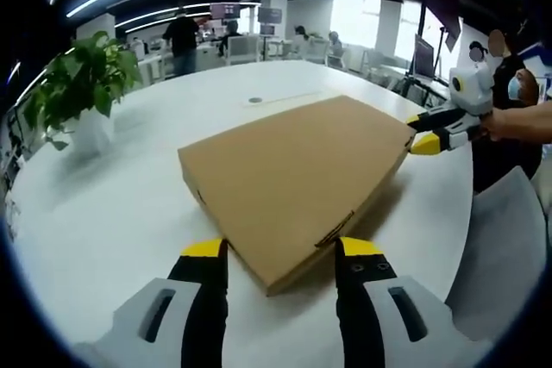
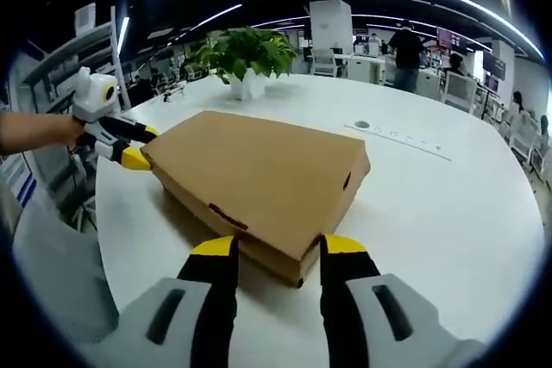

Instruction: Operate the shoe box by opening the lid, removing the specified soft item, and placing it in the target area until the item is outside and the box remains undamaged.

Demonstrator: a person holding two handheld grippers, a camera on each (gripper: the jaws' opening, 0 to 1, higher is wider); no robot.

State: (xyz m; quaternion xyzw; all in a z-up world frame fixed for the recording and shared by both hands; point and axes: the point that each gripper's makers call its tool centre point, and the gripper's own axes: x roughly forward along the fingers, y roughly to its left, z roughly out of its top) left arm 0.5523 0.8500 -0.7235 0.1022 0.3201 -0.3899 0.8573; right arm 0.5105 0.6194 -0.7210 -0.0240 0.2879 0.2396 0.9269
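Note:
The brown cardboard shoe box (image 1: 293, 170) lies flat on the white table (image 1: 112, 213) with its lid closed. My left gripper (image 1: 283, 248) is open, its yellow-tipped jaws standing either side of the box's near corner. My right gripper (image 1: 425, 131) comes in from the right at the box's far right corner, its jaws above and below the edge. In the right gripper view the same box (image 2: 259, 174) points a corner between the open jaws of my right gripper (image 2: 279, 245). The left gripper (image 2: 138, 146) straddles the far left corner there.
A potted plant (image 1: 82, 84) (image 2: 246, 58) in a white pot stands on the table beyond the box. A round socket (image 1: 254, 100) (image 2: 362, 125) sits in the tabletop. A grey chair (image 1: 509, 247) (image 2: 52, 273) is at the table's edge. People stand among desks far behind.

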